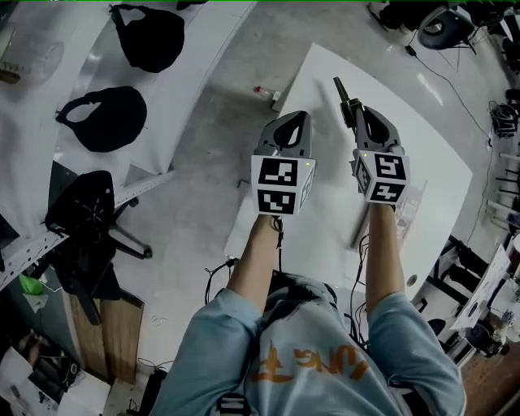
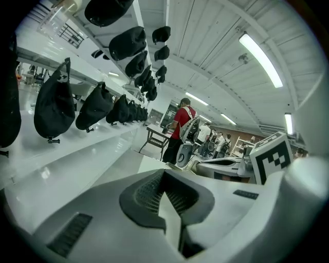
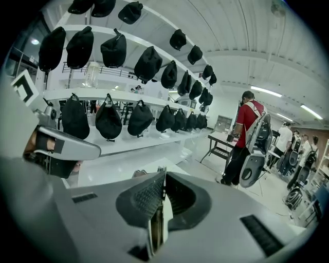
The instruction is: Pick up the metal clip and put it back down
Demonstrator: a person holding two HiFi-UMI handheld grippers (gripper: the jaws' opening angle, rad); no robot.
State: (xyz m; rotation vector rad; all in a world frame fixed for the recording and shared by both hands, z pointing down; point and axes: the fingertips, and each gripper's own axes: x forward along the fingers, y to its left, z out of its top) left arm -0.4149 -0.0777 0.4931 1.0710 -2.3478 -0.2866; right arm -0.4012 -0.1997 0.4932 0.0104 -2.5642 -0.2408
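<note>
The metal clip (image 1: pixel 342 91) is a thin dark strip that sticks out past the tip of my right gripper (image 1: pixel 352 106). That gripper is shut on it and held up over the white table (image 1: pixel 431 154). In the right gripper view only the clip's small metal end (image 3: pixel 161 170) shows above the closed pads of the right gripper (image 3: pixel 162 180). My left gripper (image 1: pixel 299 116) hangs beside it at the table's left edge, shut with nothing in it. In the left gripper view, the left gripper (image 2: pixel 165 180) has its pads pressed together. Both grippers point level across the room.
White shelves with black bags (image 1: pixel 106 118) run along the left, and more bags (image 3: pixel 108 120) hang in rows. A black chair (image 1: pixel 85 215) stands on the floor at the left. A person in a red shirt (image 3: pixel 247 133) stands far off by a table. Cables and gear (image 1: pixel 443 24) lie at the upper right.
</note>
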